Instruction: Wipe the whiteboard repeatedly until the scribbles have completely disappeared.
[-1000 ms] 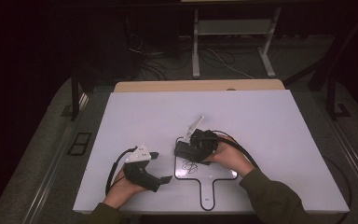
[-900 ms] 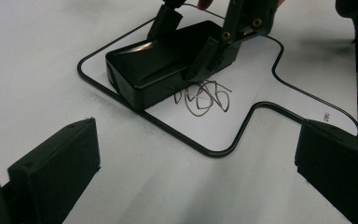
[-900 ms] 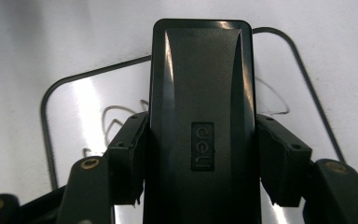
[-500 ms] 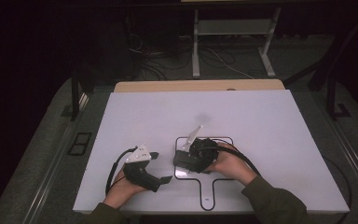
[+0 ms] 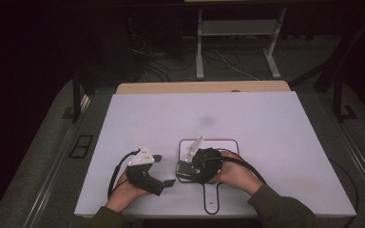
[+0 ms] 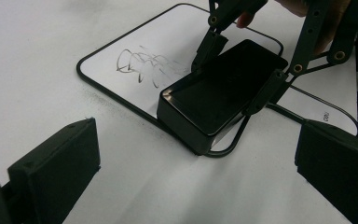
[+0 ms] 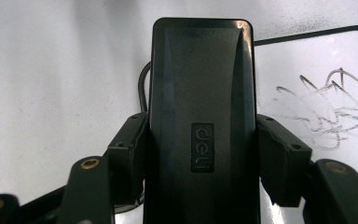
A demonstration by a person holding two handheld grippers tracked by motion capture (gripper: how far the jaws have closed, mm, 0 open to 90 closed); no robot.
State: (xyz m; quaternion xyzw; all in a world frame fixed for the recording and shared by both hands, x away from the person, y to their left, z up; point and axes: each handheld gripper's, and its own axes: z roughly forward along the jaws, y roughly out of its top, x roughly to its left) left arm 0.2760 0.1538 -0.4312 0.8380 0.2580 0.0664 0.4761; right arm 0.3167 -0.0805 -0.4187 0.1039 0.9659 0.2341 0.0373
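At the board's (image 5: 228, 147) near-left corner, right hand-held gripper (image 5: 188, 170) is clenched on the eraser (image 6: 219, 95), flat on the edge, scribble (image 6: 142, 65) beside it unwiped. Wiping step; next: drag across ink, pressing flat. Left hand-held gripper (image 5: 164, 178) rests released on desk (image 5: 275, 123), aimed at board.

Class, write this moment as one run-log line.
right gripper: shut on black eraser | eraser: on small whiteboard, beside scribbles | left gripper: open, holds nothing | white table
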